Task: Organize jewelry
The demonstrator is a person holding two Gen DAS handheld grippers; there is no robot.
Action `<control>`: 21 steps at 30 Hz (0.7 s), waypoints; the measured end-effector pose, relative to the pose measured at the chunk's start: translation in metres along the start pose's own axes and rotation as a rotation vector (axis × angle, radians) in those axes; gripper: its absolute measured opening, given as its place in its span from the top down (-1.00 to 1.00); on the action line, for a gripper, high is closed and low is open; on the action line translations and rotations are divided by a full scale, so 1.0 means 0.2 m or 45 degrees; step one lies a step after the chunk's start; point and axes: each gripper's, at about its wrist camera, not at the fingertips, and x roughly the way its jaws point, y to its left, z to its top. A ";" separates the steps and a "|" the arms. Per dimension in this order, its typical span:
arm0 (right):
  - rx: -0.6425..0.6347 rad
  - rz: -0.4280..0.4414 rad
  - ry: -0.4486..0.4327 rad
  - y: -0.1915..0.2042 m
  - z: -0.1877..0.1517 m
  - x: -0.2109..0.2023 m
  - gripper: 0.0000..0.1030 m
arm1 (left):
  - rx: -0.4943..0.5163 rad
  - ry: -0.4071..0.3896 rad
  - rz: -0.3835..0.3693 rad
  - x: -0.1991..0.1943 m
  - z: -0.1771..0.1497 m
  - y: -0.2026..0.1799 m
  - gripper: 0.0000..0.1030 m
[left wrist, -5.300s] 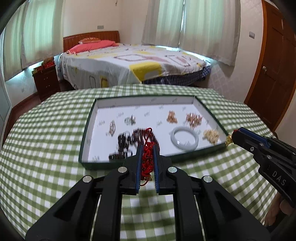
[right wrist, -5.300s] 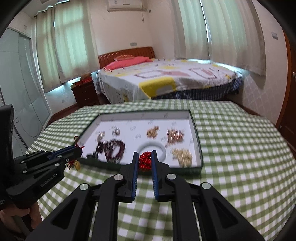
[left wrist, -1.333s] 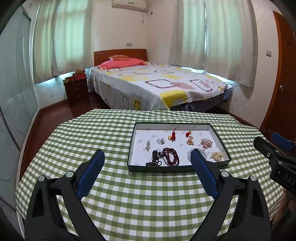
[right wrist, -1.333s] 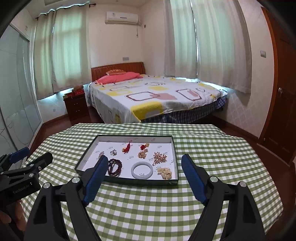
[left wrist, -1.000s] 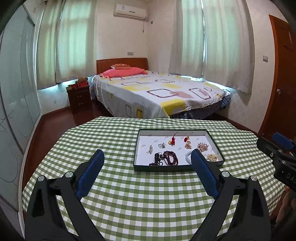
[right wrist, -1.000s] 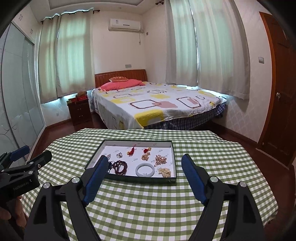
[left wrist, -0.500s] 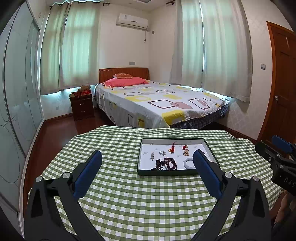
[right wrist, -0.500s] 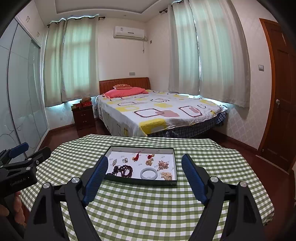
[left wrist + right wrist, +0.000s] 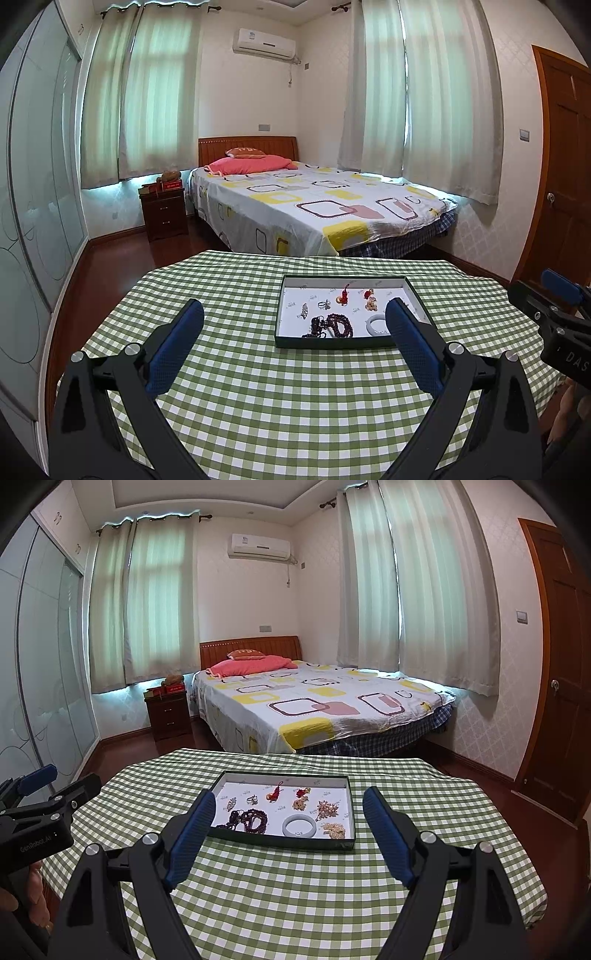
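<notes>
the left gripper (image 9: 295, 317) stands wide open and holds nothing; its two blue pads (image 9: 173, 349) are far apart above the green checked tablecloth (image 9: 295, 406). the right gripper (image 9: 290, 805) is wide open too, with nothing between its fingers. both grippers hang over the near part of the table, well apart from the tray (image 9: 284, 840).

the tray is a flat dark green box with a white floor, and it lies on the tablecloth toward the far side of the table. all the jewelry lies inside it. a dark bead bracelet (image 9: 251, 819) is at the near left, and a pale bangle (image 9: 300, 827) is just to the right of it. a red tassel charm (image 9: 274, 794) and a smaller red piece (image 9: 303, 792) lie toward the far wall. a small ring (image 9: 253, 798) is to the left of the tassel charm. gold-coloured pieces (image 9: 327, 808) lie at the right side of the tray.

behind the table there is a bed (image 9: 314, 709) with a patterned cover.
</notes>
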 end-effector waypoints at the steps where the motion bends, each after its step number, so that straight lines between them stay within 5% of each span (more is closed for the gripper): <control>1: -0.001 0.000 0.000 0.00 0.00 0.00 -0.54 | 0.001 0.001 0.000 0.00 0.00 0.00 -0.87; 21: -0.006 0.002 0.003 0.01 -0.01 0.01 -0.55 | -0.005 0.008 -0.004 0.00 -0.01 0.00 -0.87</control>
